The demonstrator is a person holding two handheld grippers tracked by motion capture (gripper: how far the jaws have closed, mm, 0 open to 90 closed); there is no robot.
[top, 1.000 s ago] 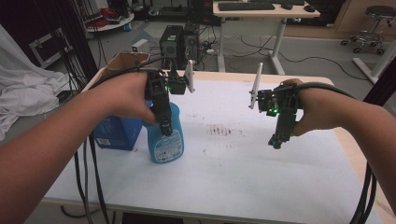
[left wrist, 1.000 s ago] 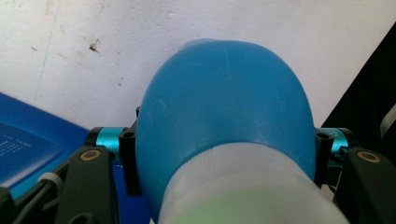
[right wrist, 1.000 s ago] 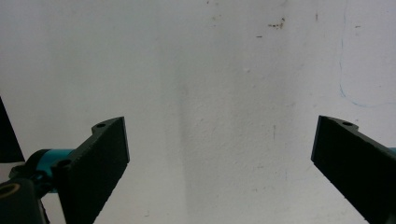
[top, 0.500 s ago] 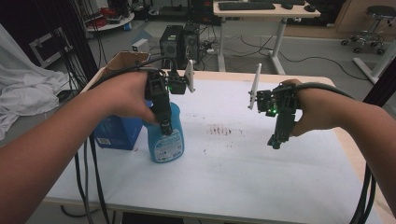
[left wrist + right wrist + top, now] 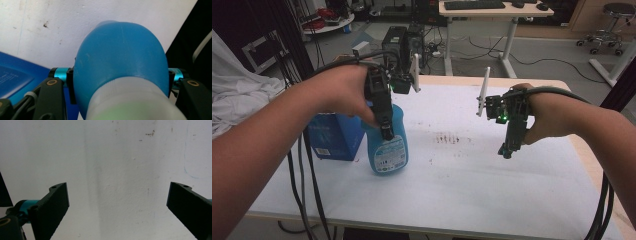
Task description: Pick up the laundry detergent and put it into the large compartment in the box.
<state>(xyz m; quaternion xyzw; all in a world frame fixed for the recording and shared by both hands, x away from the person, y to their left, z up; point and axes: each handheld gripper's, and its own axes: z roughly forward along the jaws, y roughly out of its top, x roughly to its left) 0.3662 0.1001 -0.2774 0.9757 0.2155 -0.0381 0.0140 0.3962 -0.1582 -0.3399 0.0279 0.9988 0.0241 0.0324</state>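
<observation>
A blue plastic bottle (image 5: 388,150) with a printed label stands upright on the white table (image 5: 472,185), left of centre. My left gripper (image 5: 386,131) comes down on it from above and is shut on its upper part. In the left gripper view the bottle's blue shoulder (image 5: 120,55) and white neck sit between the two black jaws, which press on both sides. Over the right half of the table my right gripper (image 5: 507,149) hangs pointing down, open and holding nothing. In the right gripper view my right gripper (image 5: 117,195) has its jaws wide apart above bare tabletop.
A blue carton (image 5: 334,136) stands just left of the bottle, touching or nearly touching it, and the carton (image 5: 15,77) also shows beside the left jaw. Dark smudges (image 5: 447,138) mark the table's middle. Cables trail from both hands over the near edge. Desks and computers stand behind.
</observation>
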